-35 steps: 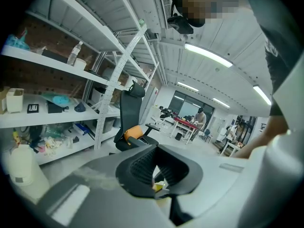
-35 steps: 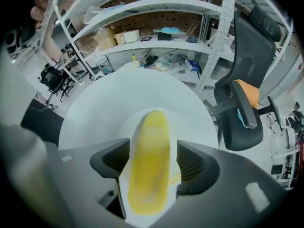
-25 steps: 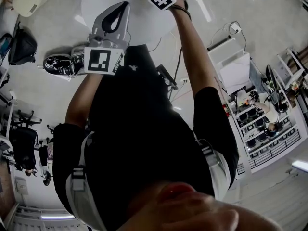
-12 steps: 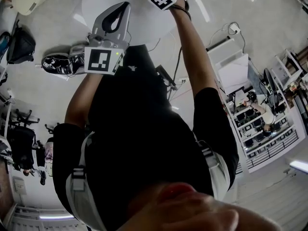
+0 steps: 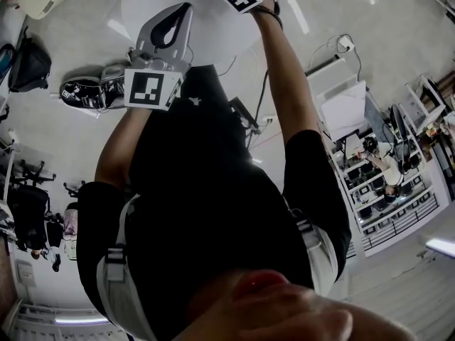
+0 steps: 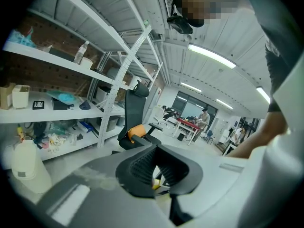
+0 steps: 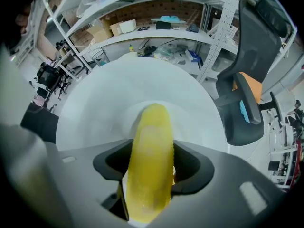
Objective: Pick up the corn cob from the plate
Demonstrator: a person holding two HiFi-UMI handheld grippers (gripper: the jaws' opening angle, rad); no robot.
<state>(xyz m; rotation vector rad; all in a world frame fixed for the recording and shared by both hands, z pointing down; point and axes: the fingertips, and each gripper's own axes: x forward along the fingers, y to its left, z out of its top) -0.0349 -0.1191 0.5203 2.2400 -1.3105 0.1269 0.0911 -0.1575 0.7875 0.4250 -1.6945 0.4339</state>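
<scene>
Yellow corn cob (image 7: pixel 151 141) is the item under inspection. In the right gripper view it runs from six o'clock up toward twelve, and its far tip ends over the white plate (image 7: pixel 194 118). The cob sits between the jaws of the right gripper (image 7: pixel 151 167). I note that these jaws have just been closing, and the dark pads now lie against both flanks of the cob, pinching it. I cannot tell from any view whether the cob's underside is touching the plate.

The plate rests on a round white table (image 7: pixel 90 94), near the table's middle in this view. At three o'clock from the table stands a dark office chair (image 7: pixel 247 80) with an orange patch on its seat. At twelve o'clock are metal shelves (image 7: pixel 156 32) loaded with boxes and clutter.

In the head view the right gripper is at twelve o'clock, at the frame's top edge. The left gripper (image 5: pixel 186 7) is at about eight o'clock from it, over the table's near rim and well apart from the plate. Its fingers meet at the tips, forming a closed loop with nothing held.
</scene>
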